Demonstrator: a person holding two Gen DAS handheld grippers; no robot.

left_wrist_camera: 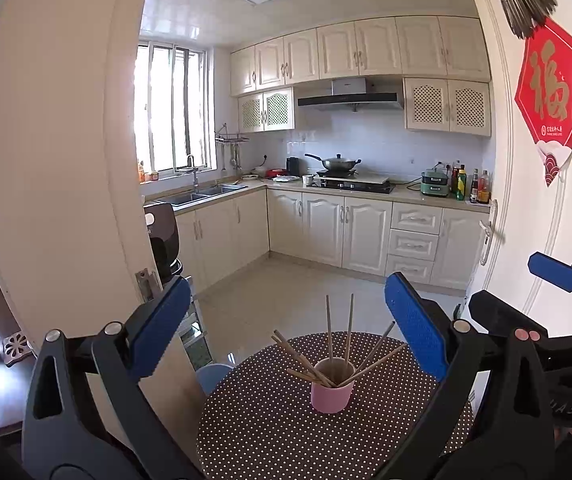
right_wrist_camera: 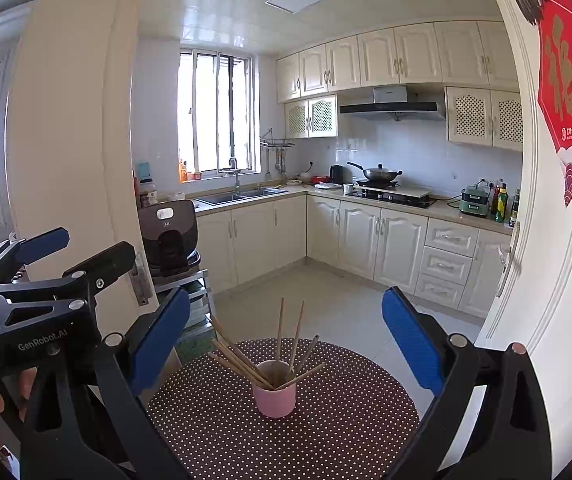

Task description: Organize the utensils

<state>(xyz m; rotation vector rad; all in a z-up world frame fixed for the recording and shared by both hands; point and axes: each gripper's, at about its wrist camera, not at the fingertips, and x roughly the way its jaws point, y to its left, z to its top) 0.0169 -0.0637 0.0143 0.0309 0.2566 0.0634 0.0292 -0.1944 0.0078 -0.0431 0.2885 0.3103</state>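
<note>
A pink cup [left_wrist_camera: 332, 394] [right_wrist_camera: 274, 398] stands upright on a small round table with a brown polka-dot cloth [left_wrist_camera: 270, 432] [right_wrist_camera: 326, 436]. Several wooden chopsticks [left_wrist_camera: 329, 334] [right_wrist_camera: 279, 332] stand fanned out inside the cup. My left gripper [left_wrist_camera: 290, 332] is open, held above and in front of the cup with nothing between its blue pads [left_wrist_camera: 416, 328]. My right gripper [right_wrist_camera: 286, 340] is also open and empty, framing the same cup. Each gripper shows at the edge of the other's view: the right gripper [left_wrist_camera: 526, 296] and the left gripper [right_wrist_camera: 62, 256].
A kitchen lies beyond the table, with cream cabinets [left_wrist_camera: 326, 228], a sink [left_wrist_camera: 202, 194] and a wok on the stove [left_wrist_camera: 338, 165]. A cream door frame [left_wrist_camera: 66, 160] stands at the left and an open door with a red poster [left_wrist_camera: 554, 92] at the right. A dark appliance [right_wrist_camera: 170, 236] sits on a rack.
</note>
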